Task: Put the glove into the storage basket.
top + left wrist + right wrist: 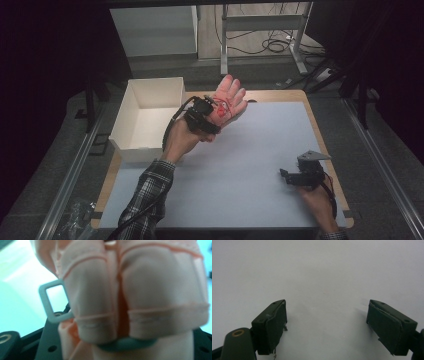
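Pale pink fabric with red print marks the glove (227, 102), which the left gripper (207, 116) holds aloft, its jaws clenched on the cuff end, fingers pointing up and away, over the far left part of the white table mat (240, 165). In the left gripper view the glove (135, 295) hangs close and blurred, with a small grey square ring (53, 302) beside it. A white open cardboard box (145, 117) stands just left. The right gripper (292, 176) rests near the mat's right edge, jaws released and empty (327, 325).
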`<action>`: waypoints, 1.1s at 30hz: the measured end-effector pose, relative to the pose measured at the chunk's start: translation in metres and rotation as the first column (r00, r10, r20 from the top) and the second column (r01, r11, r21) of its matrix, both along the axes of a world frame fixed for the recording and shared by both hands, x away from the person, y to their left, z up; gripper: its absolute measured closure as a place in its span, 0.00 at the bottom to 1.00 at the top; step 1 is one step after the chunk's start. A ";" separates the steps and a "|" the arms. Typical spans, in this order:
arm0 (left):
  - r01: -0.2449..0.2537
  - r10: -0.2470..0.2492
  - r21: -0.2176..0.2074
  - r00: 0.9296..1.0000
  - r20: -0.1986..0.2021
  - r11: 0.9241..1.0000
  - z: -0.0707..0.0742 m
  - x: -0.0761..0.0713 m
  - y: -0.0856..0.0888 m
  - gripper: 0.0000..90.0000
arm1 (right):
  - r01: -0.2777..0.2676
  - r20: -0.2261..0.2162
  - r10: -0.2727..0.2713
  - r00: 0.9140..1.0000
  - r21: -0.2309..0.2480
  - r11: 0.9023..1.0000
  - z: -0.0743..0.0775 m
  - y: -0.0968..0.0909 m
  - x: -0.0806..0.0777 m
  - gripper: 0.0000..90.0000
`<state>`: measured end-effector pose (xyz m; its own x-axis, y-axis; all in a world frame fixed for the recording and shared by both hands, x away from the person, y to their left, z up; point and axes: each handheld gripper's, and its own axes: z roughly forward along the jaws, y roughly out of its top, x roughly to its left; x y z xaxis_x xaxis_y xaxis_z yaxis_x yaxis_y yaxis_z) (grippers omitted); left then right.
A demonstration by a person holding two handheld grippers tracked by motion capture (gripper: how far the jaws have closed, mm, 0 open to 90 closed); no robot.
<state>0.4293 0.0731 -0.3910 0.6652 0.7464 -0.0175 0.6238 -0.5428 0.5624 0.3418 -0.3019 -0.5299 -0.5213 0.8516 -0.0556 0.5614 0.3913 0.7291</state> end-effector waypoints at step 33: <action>-0.336 0.336 -0.011 0.939 0.076 0.942 0.038 0.011 0.125 0.48 | 0.000 0.001 0.000 1.000 -0.001 1.000 0.000 0.000 0.000 0.19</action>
<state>0.4403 0.1981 -0.3530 0.3751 0.9267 0.0248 0.7259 -0.3102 0.6139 0.3419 -0.3019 -0.5299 -0.5215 0.8513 -0.0575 0.5603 0.3925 0.7294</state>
